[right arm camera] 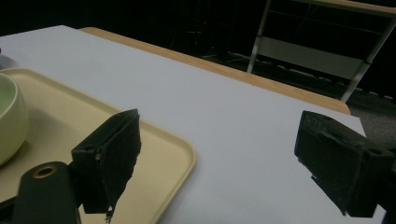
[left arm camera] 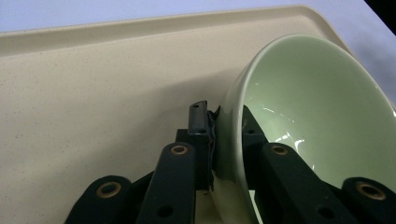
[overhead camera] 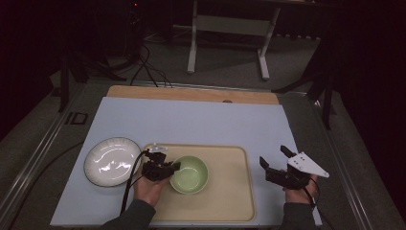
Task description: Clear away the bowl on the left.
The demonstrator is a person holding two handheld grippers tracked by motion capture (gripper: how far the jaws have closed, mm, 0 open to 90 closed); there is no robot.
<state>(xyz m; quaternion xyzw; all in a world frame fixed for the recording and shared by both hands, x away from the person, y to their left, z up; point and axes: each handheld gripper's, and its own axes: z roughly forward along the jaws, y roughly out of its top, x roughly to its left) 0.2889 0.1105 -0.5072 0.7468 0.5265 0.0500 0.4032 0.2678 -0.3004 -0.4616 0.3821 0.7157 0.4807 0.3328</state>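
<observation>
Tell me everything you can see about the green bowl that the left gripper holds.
The green bowl is pale green, smooth and glossy, like glazed ceramic, and looks empty. It is round with a plain rim. It sits on the beige tray, left of the tray's middle, and seems tilted in the left gripper view. The left gripper is shut on its rim at the left side, one jaw inside the bowl and one outside. Whether its base fully rests on the tray I cannot tell.

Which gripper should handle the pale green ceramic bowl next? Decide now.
Left. The left gripper is clamped on the pale green ceramic bowl's rim over the beige tray; the right gripper is open, apart.
</observation>
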